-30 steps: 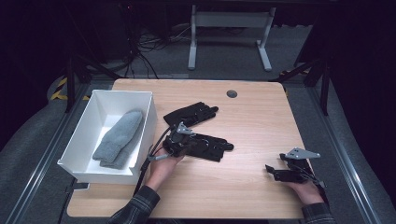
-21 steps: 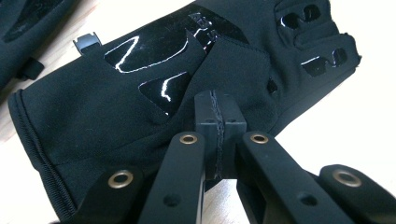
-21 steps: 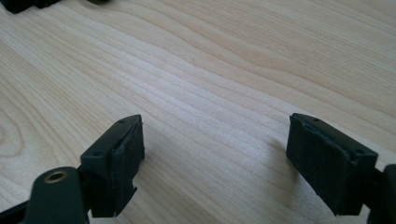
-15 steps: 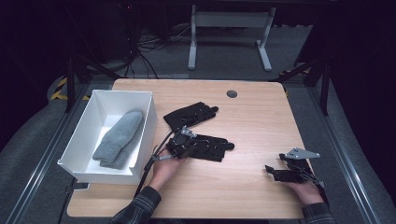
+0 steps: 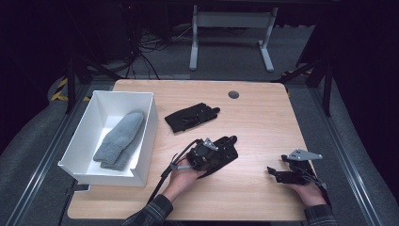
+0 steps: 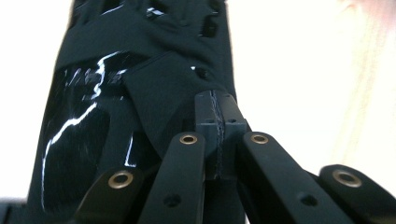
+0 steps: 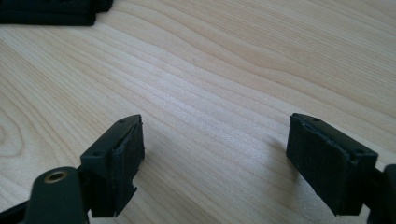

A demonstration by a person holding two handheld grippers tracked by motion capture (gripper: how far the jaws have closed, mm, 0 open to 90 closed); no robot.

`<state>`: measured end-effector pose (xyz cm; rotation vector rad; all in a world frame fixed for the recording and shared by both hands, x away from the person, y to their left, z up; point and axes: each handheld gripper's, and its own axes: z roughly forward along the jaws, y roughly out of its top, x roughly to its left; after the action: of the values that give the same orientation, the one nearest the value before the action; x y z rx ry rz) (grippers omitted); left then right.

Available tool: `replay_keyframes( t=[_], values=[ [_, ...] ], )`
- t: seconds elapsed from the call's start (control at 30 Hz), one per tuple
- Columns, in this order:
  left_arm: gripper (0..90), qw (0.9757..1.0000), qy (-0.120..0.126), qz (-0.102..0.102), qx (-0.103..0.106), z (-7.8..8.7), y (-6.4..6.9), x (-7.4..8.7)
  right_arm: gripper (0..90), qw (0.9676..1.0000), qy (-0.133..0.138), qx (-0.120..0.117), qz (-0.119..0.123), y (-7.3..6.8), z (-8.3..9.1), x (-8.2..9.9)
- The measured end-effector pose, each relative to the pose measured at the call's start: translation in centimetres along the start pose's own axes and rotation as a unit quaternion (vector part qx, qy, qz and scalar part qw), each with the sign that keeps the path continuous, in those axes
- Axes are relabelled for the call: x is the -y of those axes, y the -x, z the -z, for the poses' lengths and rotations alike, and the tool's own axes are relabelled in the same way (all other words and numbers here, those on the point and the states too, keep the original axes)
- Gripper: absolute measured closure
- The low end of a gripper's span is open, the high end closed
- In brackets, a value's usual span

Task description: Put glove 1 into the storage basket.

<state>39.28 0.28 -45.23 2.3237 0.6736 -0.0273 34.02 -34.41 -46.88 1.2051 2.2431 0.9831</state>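
Note:
A black glove (image 5: 226, 149) lies bunched at the middle of the wooden table (image 5: 263, 122). My left gripper (image 5: 211, 149) sits on top of it, jaws shut. In the left gripper view the pads (image 6: 217, 116) are pressed together on a fold of the glove (image 6: 154, 88), whose fingers stretch away ahead. A second black glove (image 5: 192, 117) lies flat farther back. My right gripper (image 5: 274, 172) rests low at the table's front right, jaws wide open over bare wood (image 7: 215, 154), holding nothing.
A white box (image 5: 147, 136) stands at the table's left with a grey mitten (image 5: 120, 139) inside. A dark round cable port (image 5: 234, 94) sits near the back edge. A glove edge (image 7: 46, 11) shows at the top left of the right gripper view.
My left gripper has moved to the right and a little nearer, and the black glove has shifted and bunched up with it. The right gripper has stayed put.

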Motion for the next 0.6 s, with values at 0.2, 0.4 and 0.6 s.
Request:
replay_keyframes(
  t=[0.2, 0.4, 0.6],
  values=[
    [89.8, 0.9994, 0.031, 0.01, -0.015, 2.4, -1.0, 0.0, 19.3, 1.0, -0.001, 0.0, 0.0, 0.0, 0.0, 0.0],
    [89.8, 0.9976, 0.041, 0.037, -0.043, 4.1, -3.3, 0.9, 19.3, 1.0, 0.0, 0.0, 0.0, 0.0, 0.0, 0.0],
    [89.8, 0.9967, 0.027, 0.06, -0.049, 3.7, -4.9, 1.8, 19.4, 1.0, 0.0, 0.0, 0.0, 0.0, 0.0, 0.0]
  ],
)
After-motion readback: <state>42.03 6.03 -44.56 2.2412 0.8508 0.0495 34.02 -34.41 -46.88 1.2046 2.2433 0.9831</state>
